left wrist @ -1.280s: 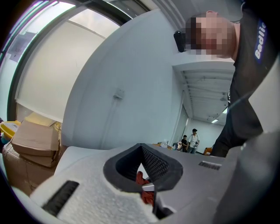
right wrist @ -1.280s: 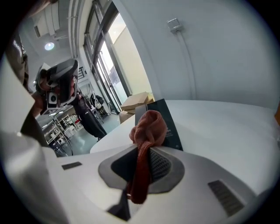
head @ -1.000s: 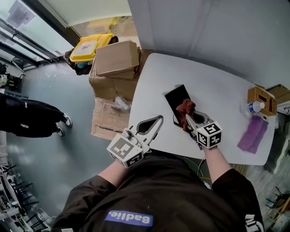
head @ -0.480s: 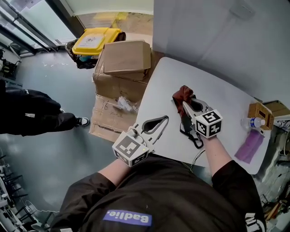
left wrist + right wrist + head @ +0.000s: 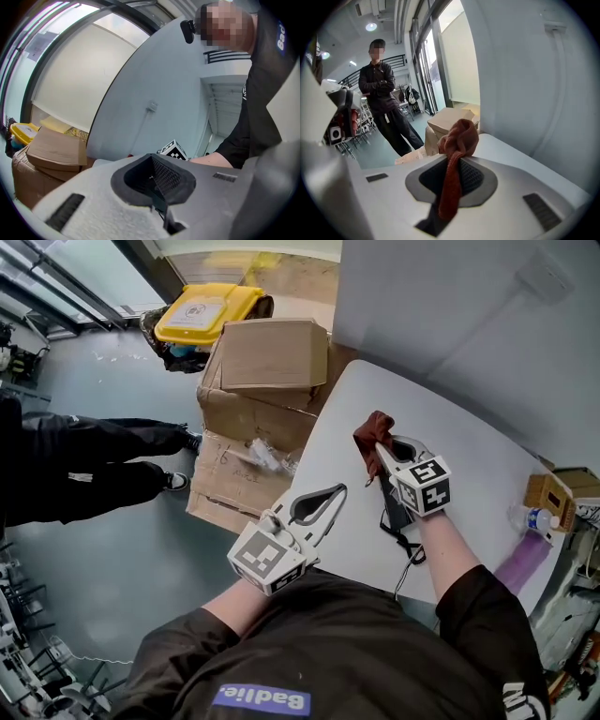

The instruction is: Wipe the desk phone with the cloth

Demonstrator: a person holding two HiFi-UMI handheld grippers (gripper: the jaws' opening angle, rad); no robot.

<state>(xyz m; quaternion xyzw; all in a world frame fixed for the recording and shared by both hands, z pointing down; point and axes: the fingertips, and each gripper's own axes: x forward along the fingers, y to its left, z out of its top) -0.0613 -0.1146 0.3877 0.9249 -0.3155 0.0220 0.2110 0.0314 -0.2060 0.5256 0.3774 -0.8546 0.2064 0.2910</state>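
at right gripper [image 5: 379,454], nubbly rust cloth [image 5: 458,137], pinched

Holds the left gripper [image 5: 333,491] mid-frame, jaws closed, nothing inside. Holds the right gripper [image 5: 379,450] higher and to the right, jaws pinching a red cloth [image 5: 376,430].

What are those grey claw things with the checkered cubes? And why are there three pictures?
Those are grabbers that a person holds, one in each hand; there is no robot. One picture comes from a camera on the person's head, looking down. The other two come from small cameras riding on each grabber. The right gripper is pinching a reddish-brown cloth. The left gripper is shut with nothing in it. On the white table lies a black desk phone with its cord, partly hidden under the right gripper. Cardboard boxes stand beside the table.
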